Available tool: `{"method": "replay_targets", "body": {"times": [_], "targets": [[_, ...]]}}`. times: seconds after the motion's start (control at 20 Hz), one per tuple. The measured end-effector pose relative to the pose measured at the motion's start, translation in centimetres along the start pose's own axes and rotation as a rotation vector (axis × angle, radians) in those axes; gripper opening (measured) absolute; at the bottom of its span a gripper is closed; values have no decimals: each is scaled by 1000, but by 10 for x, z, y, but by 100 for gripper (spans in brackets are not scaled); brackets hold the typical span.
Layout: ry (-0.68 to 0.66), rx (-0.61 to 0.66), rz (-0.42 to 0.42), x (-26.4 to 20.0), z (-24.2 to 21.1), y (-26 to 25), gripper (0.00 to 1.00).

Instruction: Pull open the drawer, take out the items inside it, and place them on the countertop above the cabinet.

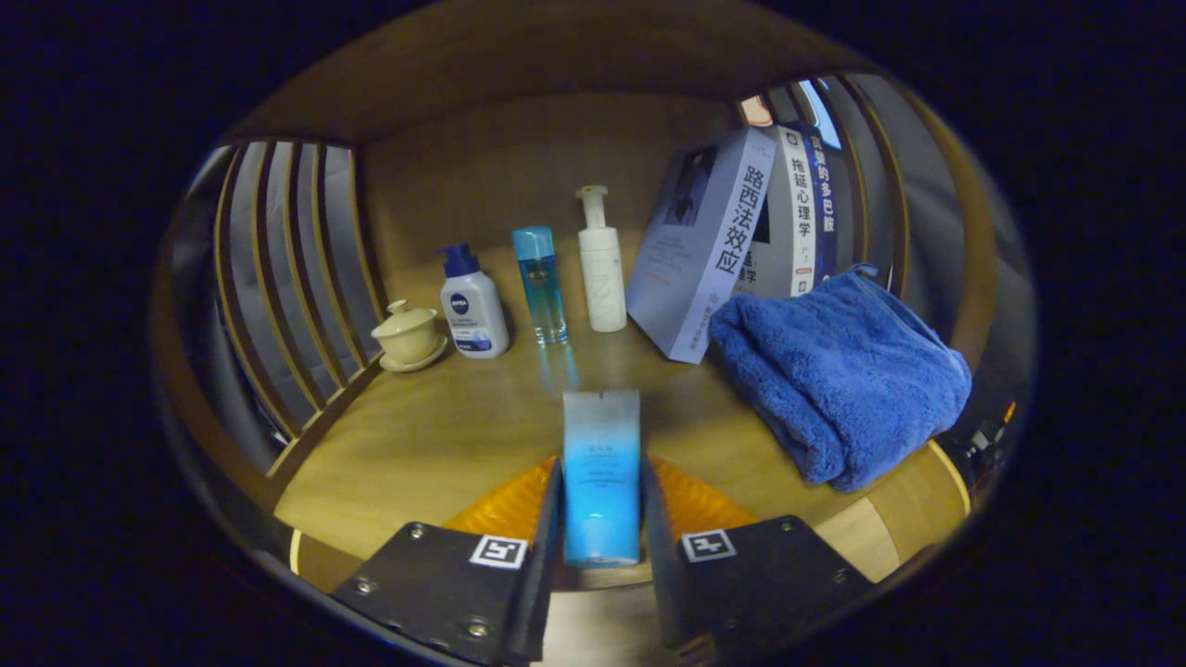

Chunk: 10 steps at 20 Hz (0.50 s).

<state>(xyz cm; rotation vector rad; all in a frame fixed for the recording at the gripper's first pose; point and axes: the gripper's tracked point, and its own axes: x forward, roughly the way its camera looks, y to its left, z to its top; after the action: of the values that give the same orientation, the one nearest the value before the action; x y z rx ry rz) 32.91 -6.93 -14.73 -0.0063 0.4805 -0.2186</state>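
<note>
The gripper [602, 500] had two flat plates studded with silver screws, each bearing a square black-and-white marker.

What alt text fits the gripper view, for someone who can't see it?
The tongs are shut on a blue tube, held over a wooden countertop. Beyond it stand a lidded cup, a pump bottle, a blue bottle and a white pump bottle. Leaning books and a folded blue towel sit beside them.

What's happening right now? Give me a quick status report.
Gripper shut on blue gradient tube, held above the wooden countertop. Bare spot just ahead. Folded blue towel close beside it; pump bottles further back.
</note>
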Motion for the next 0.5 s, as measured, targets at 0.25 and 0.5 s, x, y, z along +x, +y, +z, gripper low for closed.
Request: {"method": "replay_targets", "body": {"times": [0.25, 0.5], "targets": [[13, 28, -5, -25, 3, -9, 88], [11, 39, 25, -61, 6, -9, 95]]}}
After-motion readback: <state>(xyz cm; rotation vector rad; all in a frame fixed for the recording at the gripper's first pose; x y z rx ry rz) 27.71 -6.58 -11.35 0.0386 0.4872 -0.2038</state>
